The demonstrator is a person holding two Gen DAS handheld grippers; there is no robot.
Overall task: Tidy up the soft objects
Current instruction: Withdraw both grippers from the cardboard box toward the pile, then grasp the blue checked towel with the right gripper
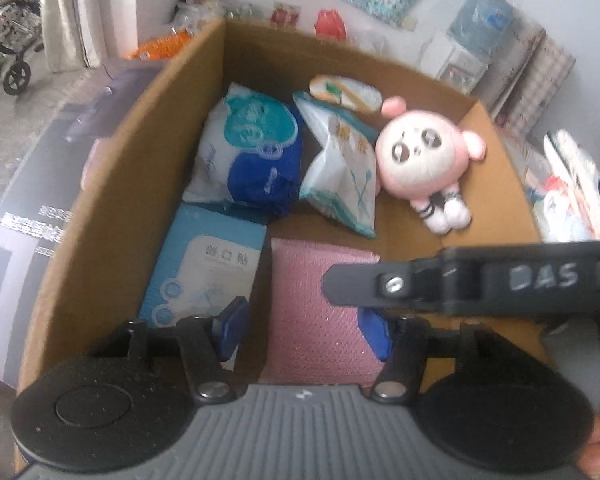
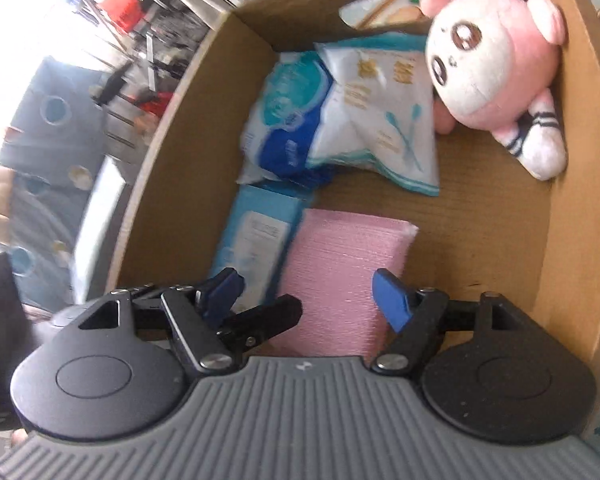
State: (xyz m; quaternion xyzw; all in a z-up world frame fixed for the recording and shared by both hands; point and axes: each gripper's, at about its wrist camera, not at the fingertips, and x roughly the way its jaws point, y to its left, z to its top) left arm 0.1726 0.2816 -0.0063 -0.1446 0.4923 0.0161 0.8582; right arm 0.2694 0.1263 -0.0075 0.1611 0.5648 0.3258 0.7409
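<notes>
2 claws hover inside a cardboard box [image 1: 112,184]. The left claw [image 1: 306,330] and right claw [image 2: 312,296] both stand spread astride a flat pink pad [image 1: 320,304], gripping nothing; seemingly releasing it beside the pink plush [image 2: 496,64] and soft packs.

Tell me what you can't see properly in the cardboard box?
- Pink bubble-wrap pad: near end hidden by the left gripper, left wrist view.
- Light-blue carton: print blurred, right wrist view.
- Orange-and-white packet: partly hidden behind the white cotton-swab bag, left wrist view.

Matt cardboard box [image 1: 112,200], fuzzy cloth plush [image 1: 424,152], glossy packets [image 1: 340,172].
</notes>
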